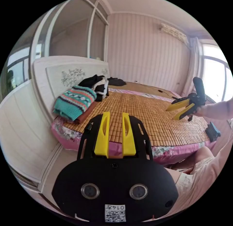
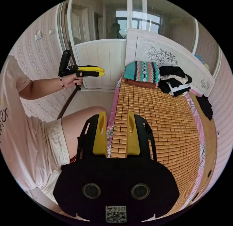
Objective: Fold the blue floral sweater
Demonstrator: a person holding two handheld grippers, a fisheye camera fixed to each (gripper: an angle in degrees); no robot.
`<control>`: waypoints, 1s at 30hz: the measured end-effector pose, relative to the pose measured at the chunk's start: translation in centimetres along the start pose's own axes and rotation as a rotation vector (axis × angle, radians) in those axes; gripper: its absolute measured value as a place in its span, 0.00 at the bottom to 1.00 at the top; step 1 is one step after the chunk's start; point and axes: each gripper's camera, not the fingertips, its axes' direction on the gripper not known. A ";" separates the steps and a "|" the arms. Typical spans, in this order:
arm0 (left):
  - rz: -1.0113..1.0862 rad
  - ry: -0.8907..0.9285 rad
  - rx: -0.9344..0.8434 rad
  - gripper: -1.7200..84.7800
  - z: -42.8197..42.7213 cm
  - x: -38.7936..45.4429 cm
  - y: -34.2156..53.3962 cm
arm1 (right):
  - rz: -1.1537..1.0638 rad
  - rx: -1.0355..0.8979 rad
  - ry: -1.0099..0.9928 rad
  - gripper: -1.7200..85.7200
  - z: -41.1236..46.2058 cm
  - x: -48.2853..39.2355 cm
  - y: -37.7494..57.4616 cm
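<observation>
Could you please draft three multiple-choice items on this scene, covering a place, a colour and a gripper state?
1. Where is the folded teal patterned sweater?
A. By the headboard
B. On the floor
C. In a gripper

2. What colour are the jaws?
A. Red
B. Yellow
C. Green

3. What does the right gripper hold?
A. The sweater
B. A black garment
C. Nothing

Key: 1 A, it lies on the bamboo mat beside the headboard. 2 B, both pairs are yellow. 3 C, its jaws stand apart over the mat.
</observation>
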 end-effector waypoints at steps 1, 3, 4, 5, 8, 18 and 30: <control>-0.078 -0.029 -0.013 0.12 -0.1 -3.1 0.0 | -0.037 -0.014 0.007 0.17 2.9 0.7 -2.7; -0.159 -0.044 -0.015 0.14 0.0 -6.9 -0.2 | -0.063 -0.033 0.013 0.18 7.3 2.2 -6.7; -0.196 -0.050 -0.011 0.14 0.4 -9.0 -0.6 | -0.049 -0.044 0.013 0.19 10.2 3.6 -9.3; -0.211 -0.054 -0.012 0.14 0.8 -10.0 -0.8 | -0.004 -0.045 0.023 0.21 13.0 5.2 -11.6; -0.318 -0.059 -0.021 0.14 2.8 -14.3 -3.1 | 0.103 -0.060 0.084 0.24 19.7 9.5 -15.9; -0.465 0.003 -0.081 0.14 8.6 -23.3 -14.0 | 0.355 -0.148 0.096 0.24 36.8 19.4 -19.5; -0.268 0.016 0.007 0.01 2.6 -19.2 -26.0 | 0.290 -0.122 0.179 0.04 39.3 22.2 -19.1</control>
